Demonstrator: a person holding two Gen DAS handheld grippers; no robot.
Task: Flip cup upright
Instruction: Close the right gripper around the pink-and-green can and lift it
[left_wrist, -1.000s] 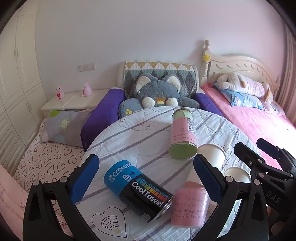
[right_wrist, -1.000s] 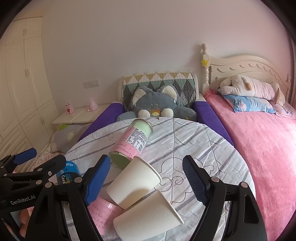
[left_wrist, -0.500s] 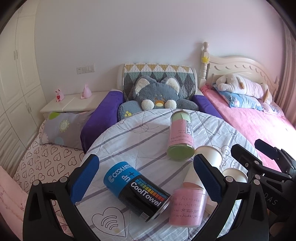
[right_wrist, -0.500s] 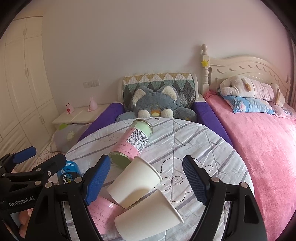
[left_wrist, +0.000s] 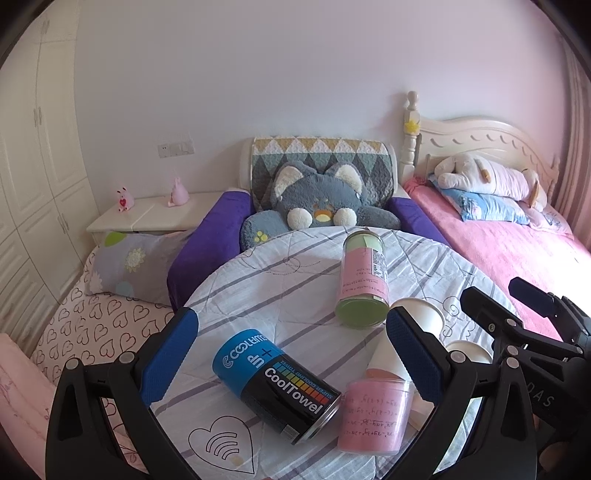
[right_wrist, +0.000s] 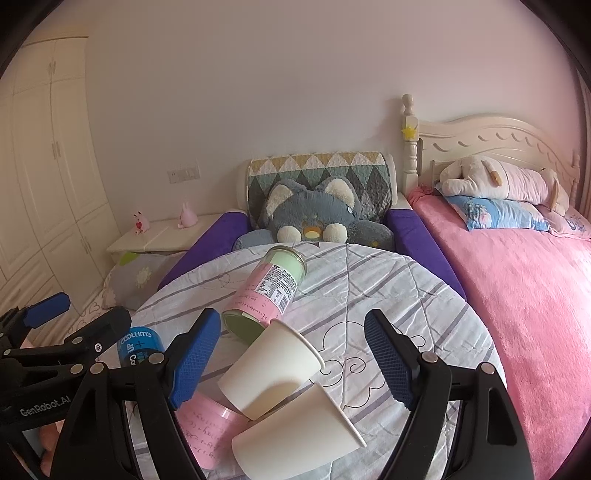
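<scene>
Presently, nothing of the task reads as done: on the round table under a white quilted cloth with grey stripes (right_wrist: 406, 295), two plain white paper cups lie on their sides near the front edge. The farther white paper cup (right_wrist: 271, 365) rests with its mouth toward the far right, its side touching the green base of a pink-labelled jar with a pale green lid (right_wrist: 267, 291), which also lies down, lid toward the back edge. The nearer white paper cup (right_wrist: 299, 430) lies just in front, touching the first, close to the front edge. A short pink translucent container (left_wrist: 375, 417) stands beside them toward the left, and a blue-and-black "CoolTowel" canister (left_wrist: 275, 393) lies on its side nearer the front-left edge. The right gripper (right_wrist: 291, 363) hovers with its blue-padded jaws spread wide, the farther cup between them yet untouched on either pad. The left gripper (left_wrist: 291, 354) likewise stands spread apart above the canister, holding nothing. Remaining, by judgement: closing on a cup, lifting it clear of its neighbours, rotating it mouth-up, and setting it on bare cloth. Which cup is meant cannot be told. A grey plush cat (left_wrist: 317, 201) sits beyond the back edge.
</scene>
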